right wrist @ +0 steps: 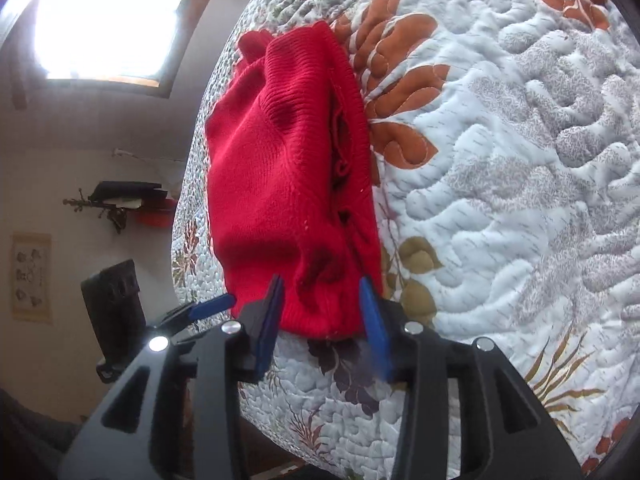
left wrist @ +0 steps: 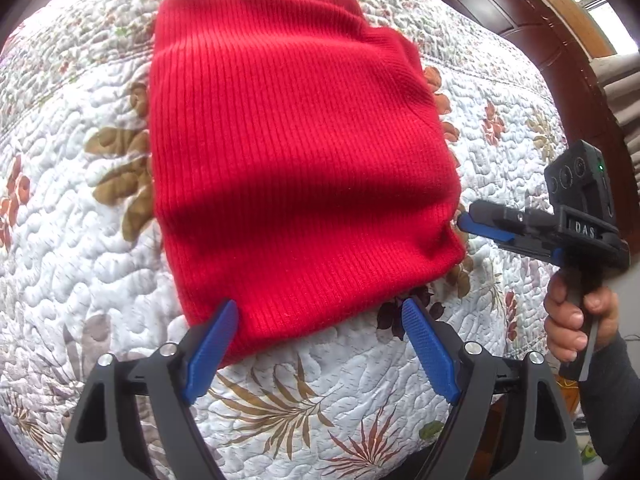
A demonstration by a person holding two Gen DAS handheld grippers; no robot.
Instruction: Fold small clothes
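We judge the fold to be well advanced: the red knit garment [left wrist: 296,152] already lies as a compact, roughly rectangular bundle, flat on the floral quilted bedspread [left wrist: 72,248], toward its near edge. Layered edges show along the bundle's side in the right wrist view, so at least one fold is in.

Left gripper [left wrist: 320,344]: jaws spread wide, holding nothing. Its blue fingers [left wrist: 212,348] straddle the near hem of the garment; whether they touch the cloth we cannot tell.

Right gripper [right wrist: 322,312]: jaws parted to a moderate gap, set either side of the bundle's near right corner, not closed on it. In the left wrist view its tips sit at the garment's right edge, touching or just beside it.

Next move, in our judgement: either close both sets of jaws on the near hem and carry it over to the far edge for another fold, or tidy the bundle. Both grips need to take all layers at once.
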